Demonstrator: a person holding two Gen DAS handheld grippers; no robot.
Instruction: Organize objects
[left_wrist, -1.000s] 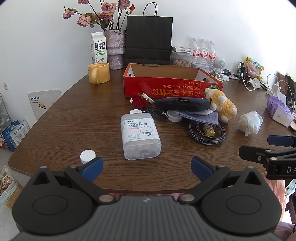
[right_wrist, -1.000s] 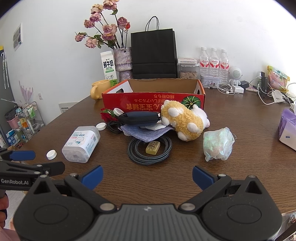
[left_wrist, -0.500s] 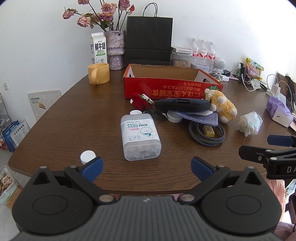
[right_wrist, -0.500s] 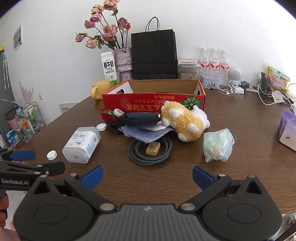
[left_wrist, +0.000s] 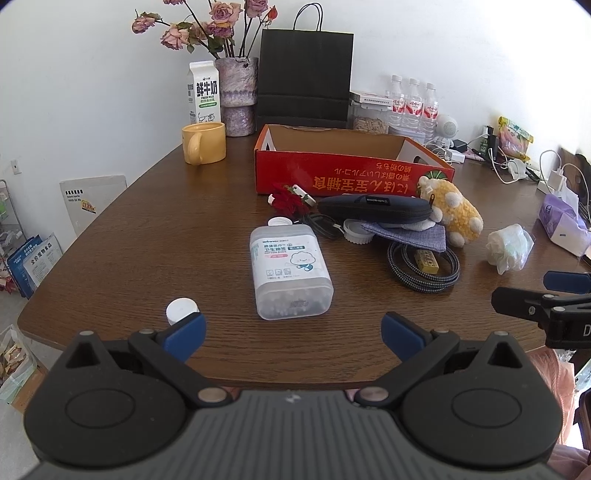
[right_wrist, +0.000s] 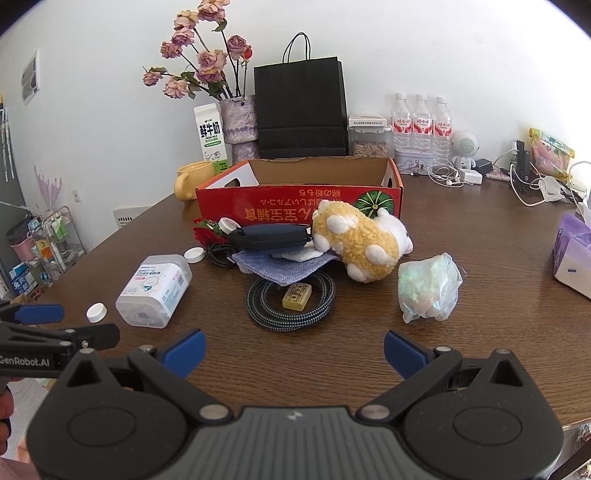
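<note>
A red cardboard box (left_wrist: 351, 177) (right_wrist: 295, 206) stands open on the brown table. In front of it lie a cotton-swab tub (left_wrist: 290, 271) (right_wrist: 155, 290), a white cap (left_wrist: 181, 309) (right_wrist: 96, 312), a dark zip case (left_wrist: 373, 207) (right_wrist: 269, 238), a blue cloth (left_wrist: 406, 236) (right_wrist: 280, 264), a coiled cable (left_wrist: 423, 266) (right_wrist: 291, 301) around a yellow block (right_wrist: 297, 295), a yellow plush toy (left_wrist: 452, 218) (right_wrist: 358, 243) and a wrapped bundle (left_wrist: 508, 247) (right_wrist: 428, 291). My left gripper (left_wrist: 291, 334) is open and empty near the tub. My right gripper (right_wrist: 293, 350) is open and empty before the cable.
A yellow mug (left_wrist: 203, 142), milk carton (left_wrist: 203, 94), flower vase (left_wrist: 236, 96), black paper bag (left_wrist: 304, 77) and water bottles (left_wrist: 413, 103) stand at the back. Chargers and cables (right_wrist: 524, 181) and a purple tissue pack (right_wrist: 572, 251) are at the right. The table's front edge is near both grippers.
</note>
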